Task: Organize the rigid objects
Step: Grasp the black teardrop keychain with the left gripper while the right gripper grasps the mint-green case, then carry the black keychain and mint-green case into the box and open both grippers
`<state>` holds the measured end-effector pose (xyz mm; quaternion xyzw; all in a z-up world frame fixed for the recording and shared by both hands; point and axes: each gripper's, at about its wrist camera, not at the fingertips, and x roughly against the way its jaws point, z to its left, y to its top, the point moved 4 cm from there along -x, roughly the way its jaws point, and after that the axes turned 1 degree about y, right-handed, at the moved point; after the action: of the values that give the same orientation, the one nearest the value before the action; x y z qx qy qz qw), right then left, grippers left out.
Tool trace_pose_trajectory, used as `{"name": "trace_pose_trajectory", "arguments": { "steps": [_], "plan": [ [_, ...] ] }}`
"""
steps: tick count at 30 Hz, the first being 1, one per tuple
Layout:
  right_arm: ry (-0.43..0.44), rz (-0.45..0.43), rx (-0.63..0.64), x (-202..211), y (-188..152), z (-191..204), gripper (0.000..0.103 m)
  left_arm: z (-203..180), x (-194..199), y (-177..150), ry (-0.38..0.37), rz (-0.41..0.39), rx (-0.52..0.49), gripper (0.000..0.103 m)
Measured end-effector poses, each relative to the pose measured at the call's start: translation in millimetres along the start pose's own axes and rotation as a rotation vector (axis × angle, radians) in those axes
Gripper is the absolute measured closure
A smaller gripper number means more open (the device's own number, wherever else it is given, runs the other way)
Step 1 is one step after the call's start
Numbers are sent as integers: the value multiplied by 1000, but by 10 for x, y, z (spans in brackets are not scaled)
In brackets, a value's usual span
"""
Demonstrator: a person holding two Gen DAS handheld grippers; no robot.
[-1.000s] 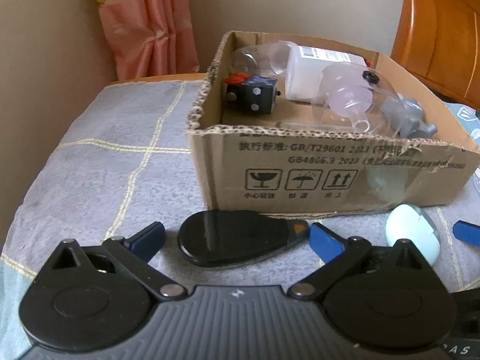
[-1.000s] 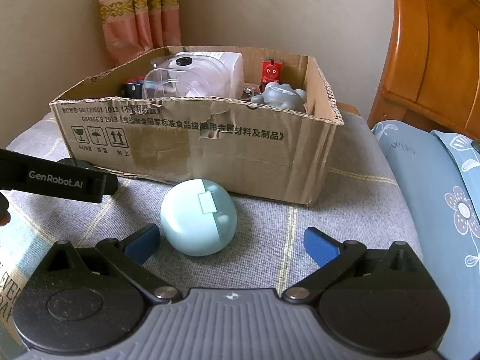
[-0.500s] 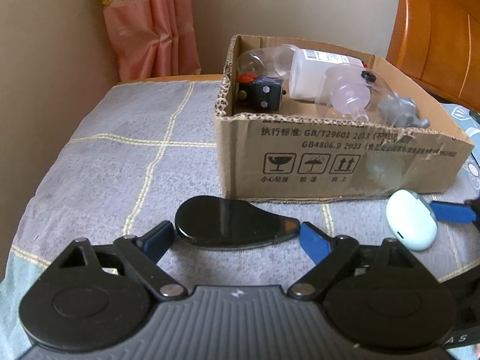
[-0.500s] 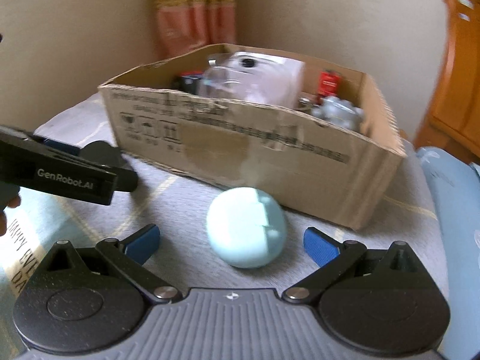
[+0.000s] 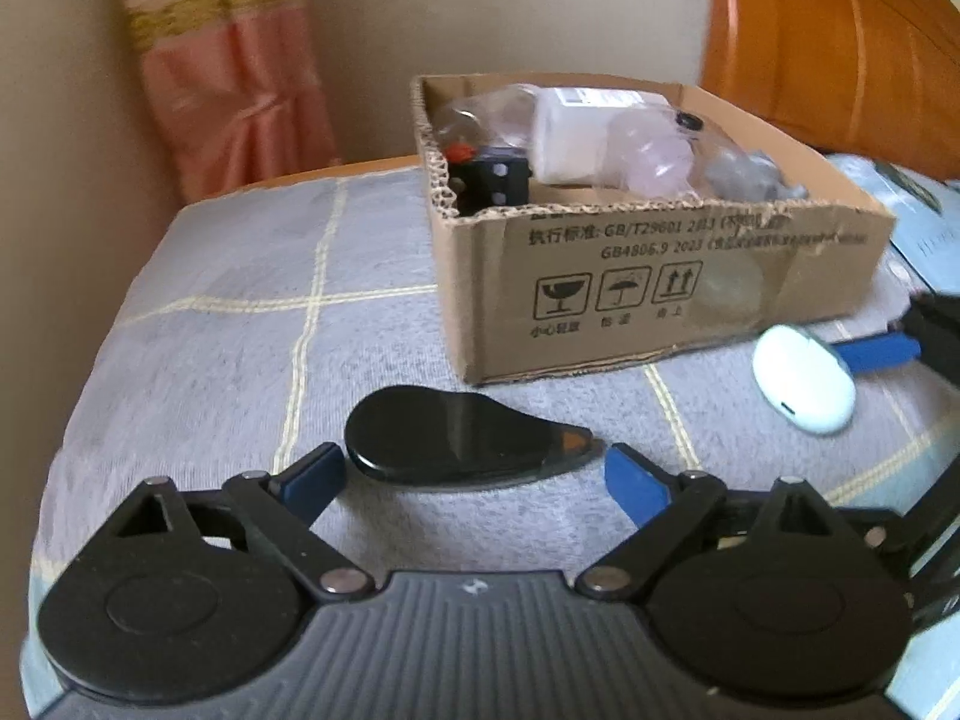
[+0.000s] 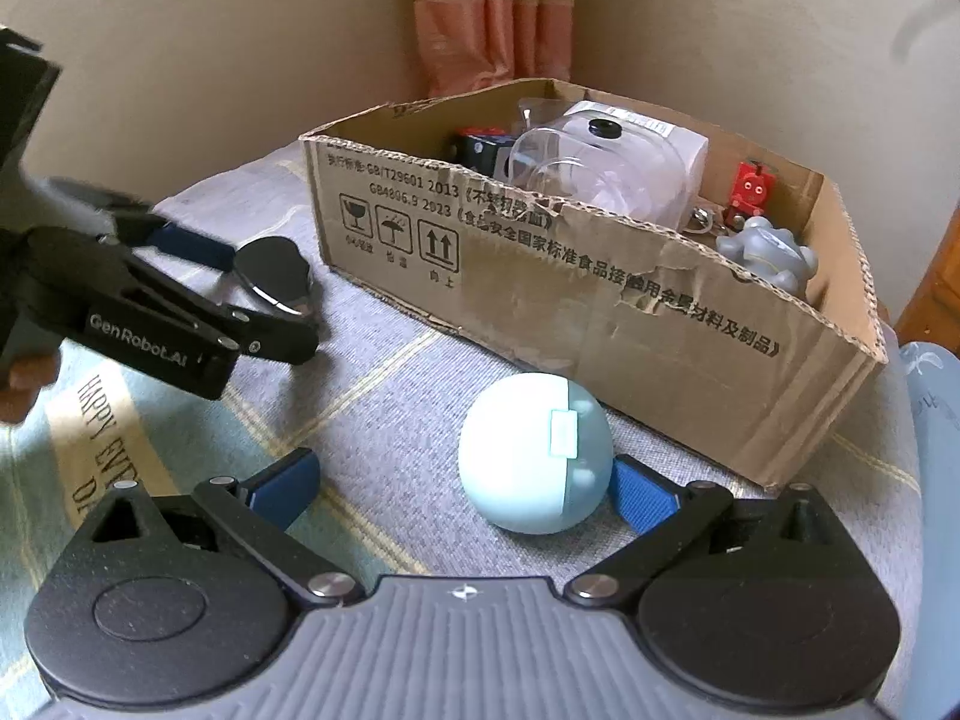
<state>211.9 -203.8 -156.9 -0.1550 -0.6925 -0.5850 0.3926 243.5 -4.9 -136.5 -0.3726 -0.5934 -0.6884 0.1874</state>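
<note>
A flat black teardrop-shaped object [image 5: 456, 441] lies on the grey checked bedspread, just in front of my open left gripper [image 5: 474, 477]; its ends are close to both blue fingertips. It also shows in the right wrist view [image 6: 273, 273]. A pale blue round case [image 6: 531, 450] lies between the fingers of my open right gripper [image 6: 462, 489], close to the right fingertip [image 6: 639, 495]. The case also shows in the left wrist view [image 5: 801, 384]. Behind both stands an open cardboard box [image 6: 600, 294] with several items inside.
The box [image 5: 660, 294] holds a white bottle [image 5: 576, 132], a clear container [image 6: 594, 171], a black cube [image 5: 495, 183], a red toy [image 6: 750, 189] and a grey toy [image 6: 765, 252]. A wooden headboard [image 5: 840, 54] and a curtain [image 5: 228, 78] stand behind.
Both grippers have swung left and drawn back slightly from the box. The right gripper has closed in around the blue case. The left gripper stays by the black object.
</note>
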Motion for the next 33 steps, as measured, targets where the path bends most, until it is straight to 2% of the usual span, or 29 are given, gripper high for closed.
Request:
{"name": "trace_pose_trajectory", "arguments": {
  "steps": [7,9,18,22,26,33],
  "plan": [
    [3,-20,8,-5,-8,-43,0,43,-31,44,-24,4,-7,10],
    [2,-23,12,-4,9,-59,3,21,-24,37,-25,2,-8,11],
    [-6,-18,38,49,74,-136,29,21,-12,31,-30,13,-7,14],
    [-23,-13,21,70,85,-175,45,31,-1,42,-44,26,-1,14],
    [-28,0,7,91,76,-188,45,21,30,49,-74,41,-8,14],
    [-7,18,13,193,65,-146,45,-32,240,114,-104,37,-79,14]
  ]
}}
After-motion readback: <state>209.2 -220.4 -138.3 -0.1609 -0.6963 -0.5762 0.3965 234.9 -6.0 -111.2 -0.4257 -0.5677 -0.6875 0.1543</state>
